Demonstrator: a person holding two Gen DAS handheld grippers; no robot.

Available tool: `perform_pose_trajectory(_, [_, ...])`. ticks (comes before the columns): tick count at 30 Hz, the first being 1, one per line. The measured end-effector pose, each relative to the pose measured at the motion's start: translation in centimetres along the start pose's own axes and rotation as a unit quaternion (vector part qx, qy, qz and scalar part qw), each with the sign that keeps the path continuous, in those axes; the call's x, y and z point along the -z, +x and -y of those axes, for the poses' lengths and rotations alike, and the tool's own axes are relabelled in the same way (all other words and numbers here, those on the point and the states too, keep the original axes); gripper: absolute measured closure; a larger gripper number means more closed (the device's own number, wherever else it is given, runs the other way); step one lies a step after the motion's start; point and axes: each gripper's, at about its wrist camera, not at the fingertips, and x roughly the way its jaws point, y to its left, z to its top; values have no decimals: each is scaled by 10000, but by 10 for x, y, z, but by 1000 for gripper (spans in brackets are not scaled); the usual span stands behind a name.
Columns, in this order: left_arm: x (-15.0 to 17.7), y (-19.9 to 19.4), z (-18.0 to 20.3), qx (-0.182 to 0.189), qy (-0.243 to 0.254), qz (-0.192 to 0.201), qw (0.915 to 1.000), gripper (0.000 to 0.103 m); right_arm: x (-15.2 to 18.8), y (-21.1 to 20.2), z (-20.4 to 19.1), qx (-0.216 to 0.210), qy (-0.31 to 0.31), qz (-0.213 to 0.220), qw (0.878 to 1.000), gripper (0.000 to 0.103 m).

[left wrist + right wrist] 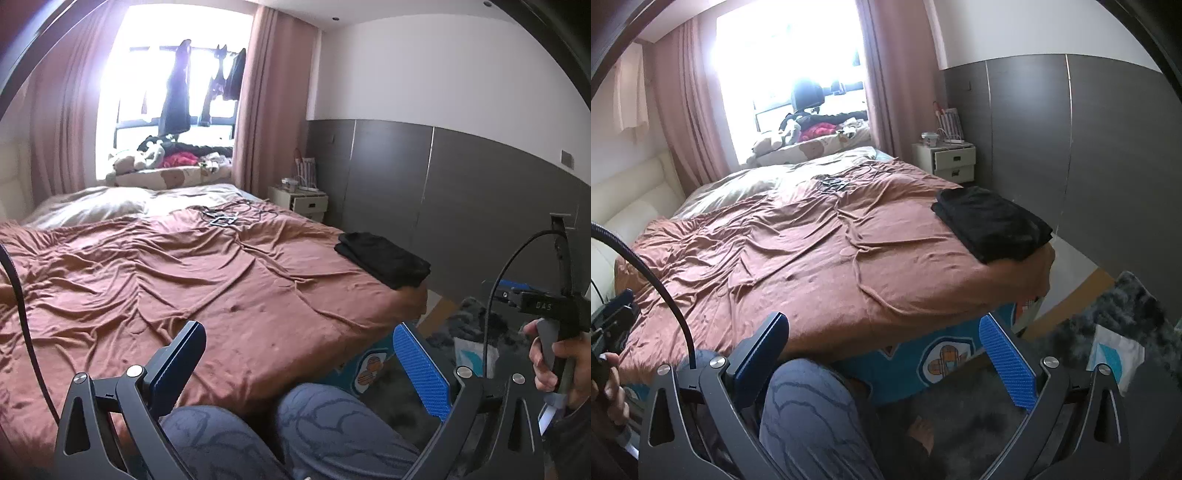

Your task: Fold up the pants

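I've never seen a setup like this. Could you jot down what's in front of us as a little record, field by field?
Place: bedroom, bed with wrinkled brown cover
Pants: black pants lying folded at the bed's right corner
Left claw: left claw open, holding nothing
Right claw: right claw open, holding nothing
Person: seated at the bed's foot, patterned grey knees between the claws
Also: white nightstand by the wall

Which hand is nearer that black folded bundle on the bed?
Probably the right gripper: the black pants lie at the bed's right corner, on its side. Both grippers are open and empty.
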Motion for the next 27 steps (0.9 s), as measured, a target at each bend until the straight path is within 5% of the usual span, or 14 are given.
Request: perform_pose_trajectory(27, [14, -39, 12, -402, -140, 312, 9986, 1, 26, -21, -22, -81, -458, 258, 9986, 0])
